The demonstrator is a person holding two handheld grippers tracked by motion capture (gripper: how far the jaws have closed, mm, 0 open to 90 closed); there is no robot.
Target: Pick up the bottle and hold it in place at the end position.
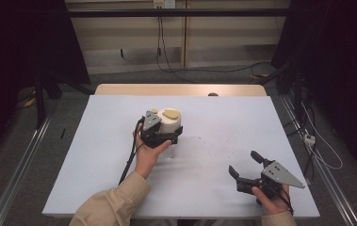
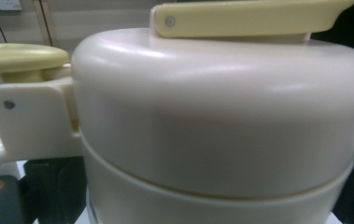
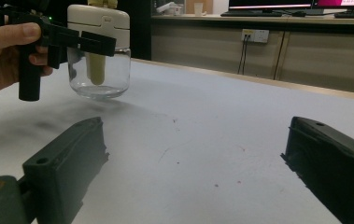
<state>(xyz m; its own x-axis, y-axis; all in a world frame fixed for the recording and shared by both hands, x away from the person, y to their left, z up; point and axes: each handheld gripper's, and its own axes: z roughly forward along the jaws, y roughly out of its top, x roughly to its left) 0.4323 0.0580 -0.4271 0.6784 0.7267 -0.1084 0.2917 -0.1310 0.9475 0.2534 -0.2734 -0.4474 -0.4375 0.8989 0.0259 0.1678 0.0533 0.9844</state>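
Observation:
A clear glass jar point(image 1: 170, 120) with a cream lid and pale yellow lever is held left of the table's middle. My left gripper point(image 1: 168, 137) is shut on it, one jaw on each side just under the lid. In the left gripper view the cream lid point(image 2: 221, 116) sits very close, with a yellow knob point(image 2: 18, 57) at its left. In the right gripper view the jar point(image 3: 99, 56) hangs slightly tilted just above the mat, held by the left gripper point(image 3: 88, 44) and a hand. My right gripper point(image 1: 243, 161) point(image 3: 195, 123) stands open over the front right of the table, holding nothing.
A pale blue-grey mat point(image 1: 223, 117) covers the table, and a wooden edge point(image 1: 181, 89) shows at the far side with a small dark object point(image 1: 212, 94) on it. Cables and metal rails run along the floor on both sides.

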